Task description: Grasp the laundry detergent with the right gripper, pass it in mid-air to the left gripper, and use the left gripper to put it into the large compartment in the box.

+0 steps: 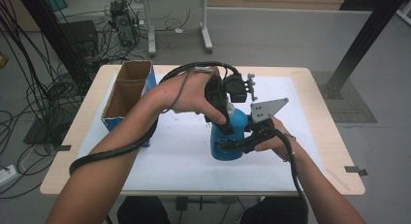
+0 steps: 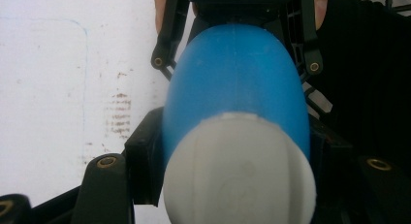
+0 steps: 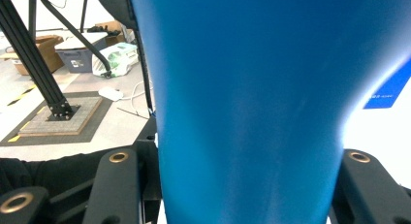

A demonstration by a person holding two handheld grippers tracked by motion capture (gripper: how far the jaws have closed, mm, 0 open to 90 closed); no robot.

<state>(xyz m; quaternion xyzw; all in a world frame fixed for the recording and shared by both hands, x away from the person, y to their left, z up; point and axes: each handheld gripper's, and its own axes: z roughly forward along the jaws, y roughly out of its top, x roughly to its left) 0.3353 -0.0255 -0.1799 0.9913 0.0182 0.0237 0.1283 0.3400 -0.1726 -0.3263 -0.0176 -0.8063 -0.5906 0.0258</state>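
**Blue bottle clamped from two sides, cap under your left gripper**

High view: your forearms come in nearest the camera, and between them the blue bottle [image 1: 228, 141] stands upright on the white mat [image 1: 165, 151], a little toward the near edge of the counter [image 1: 334, 151] and right of its middle. Your right gripper [image 1: 232, 145] comes in level from the right, its jaws clamped on the lower body; this looks like the bracing grip that keeps the bottle from turning. Your left gripper [image 1: 224, 121] reaches down from above onto the top of the bottle, which suits twisting the cap. An open cardboard box [image 1: 127, 93] stands near the far left corner, well apart from the bottle.

Left gripper view: the white cap [image 2: 240, 170] sits closest, with the blue shoulder behind it. Your black jaws press on either side, closed on the bottle's top. Beyond it you see the other gripper's linkage, and the mat shows brown smudges and a faint blue line.

Right gripper view: the bottle's blue wall stands between your jaws, which are shut on it at both sides. Behind, to the left, a black frame post [image 3: 34, 64] stands on a floor pad, with boxes and cables lying about the grey floor.
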